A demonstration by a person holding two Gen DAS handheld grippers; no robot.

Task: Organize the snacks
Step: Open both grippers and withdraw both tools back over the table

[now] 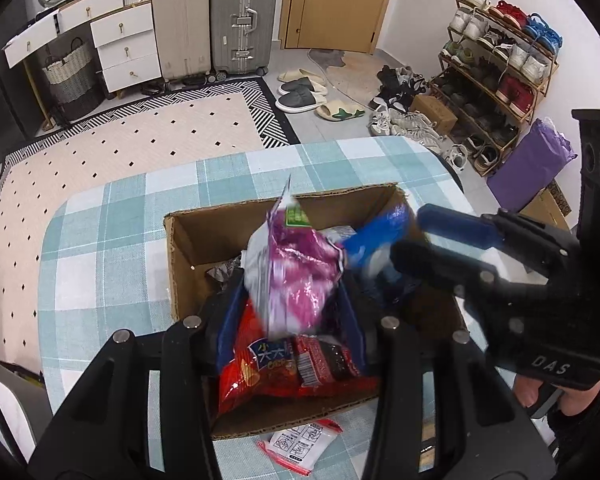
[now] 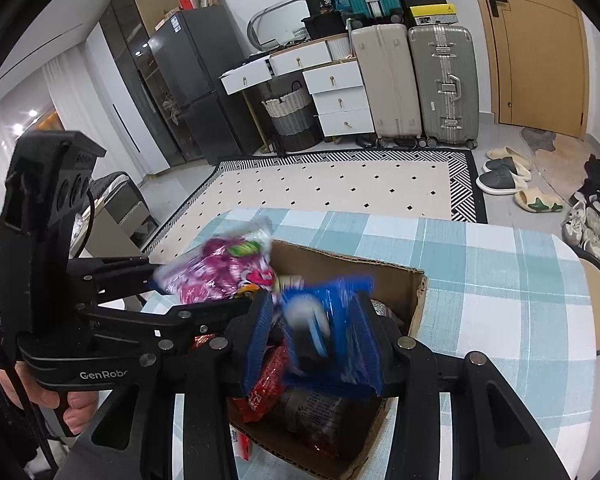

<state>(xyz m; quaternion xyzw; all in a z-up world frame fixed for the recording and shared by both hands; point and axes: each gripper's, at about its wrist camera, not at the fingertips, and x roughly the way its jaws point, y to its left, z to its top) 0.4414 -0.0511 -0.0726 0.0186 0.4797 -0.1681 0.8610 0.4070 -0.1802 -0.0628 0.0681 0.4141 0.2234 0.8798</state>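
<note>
Held over the open cardboard box (image 1: 188, 248), a purple-and-silver snack bag (image 1: 296, 276) with a green label patch near its top, lettering too blurred to read; clamped between the blue pads of the left tongs (image 1: 290, 320), bottom end pinched, top end sticking up. Just beside it to the right, a blue snack bag (image 2: 324, 328), also blurred, gripped by the right tongs (image 2: 314, 332), pads closed against both its sides, hanging above the box. Inside the box below: a red packet (image 1: 252, 372) with white Chinese characters on a blue panel, a dark red-edged packet (image 1: 328, 360) next to it, more wrappers under them; printing not legible. Outside the box's near wall, flat on the bench (image 1: 100, 240), a small white sachet (image 1: 300, 444) with red edges and tiny diagram panels. Covering the bench, a teal-and-white checked cloth. "DAS" embossed on the right tongs' body in the left view; "GenRobo" on the left tongs' body in the right view, cut off at the edge. Beyond, on the floor: a dotted rug (image 2: 340, 188), slippers (image 2: 504, 178), a grey suitcase (image 2: 444, 84) and a beige suitcase (image 2: 384, 80); a box marked "36" (image 2: 324, 0) on the drawers.
</note>
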